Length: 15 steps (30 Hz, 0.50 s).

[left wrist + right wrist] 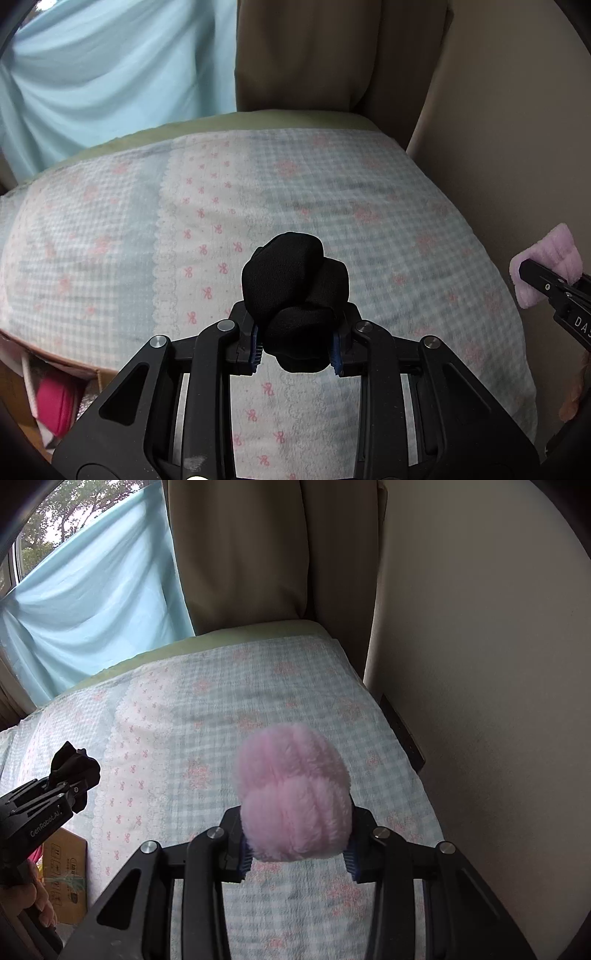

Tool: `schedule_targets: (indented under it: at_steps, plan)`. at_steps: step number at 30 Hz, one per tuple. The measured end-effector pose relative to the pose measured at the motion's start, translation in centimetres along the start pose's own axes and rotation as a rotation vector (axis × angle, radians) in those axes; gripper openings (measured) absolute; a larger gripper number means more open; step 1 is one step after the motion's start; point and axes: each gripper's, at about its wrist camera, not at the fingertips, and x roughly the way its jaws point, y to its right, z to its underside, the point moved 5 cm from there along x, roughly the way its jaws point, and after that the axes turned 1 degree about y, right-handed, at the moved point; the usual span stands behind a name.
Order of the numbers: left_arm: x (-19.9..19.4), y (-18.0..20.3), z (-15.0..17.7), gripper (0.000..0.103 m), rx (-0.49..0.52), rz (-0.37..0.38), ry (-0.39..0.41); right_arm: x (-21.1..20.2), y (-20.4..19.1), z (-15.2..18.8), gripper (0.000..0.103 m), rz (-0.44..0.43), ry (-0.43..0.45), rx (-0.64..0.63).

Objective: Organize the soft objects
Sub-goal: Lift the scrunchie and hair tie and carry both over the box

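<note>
Left hand-held gripper [297, 347] clamps black knotted cloth bundle [293, 291]; right [299, 853] fluffy pink bundle [293, 794].

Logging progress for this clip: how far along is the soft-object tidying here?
Done: both pickups. In hand: the left gripper is shut on a black fabric bundle, the right gripper on a fluffy pink bundle, both held above the gingham bedspread. Left: putting both away; no destination is evident.
</note>
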Motion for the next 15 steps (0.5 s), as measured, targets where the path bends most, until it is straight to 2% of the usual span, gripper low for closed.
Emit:
schedule_targets:
  at_steps: [8,15]
  plan:
    - [-11.8,-2.9,-2.5,0.024,-0.026,0.021,0.059,-10.2,-4.7,-2.3,0.036,0.001,0.043,-0.013]
    - [-21.2,-8.6,-2.7,0.024,-0.035,0.032,0.099,-18.1,-11.3,-2.9,0.036,-0.016,0.067,-0.020]
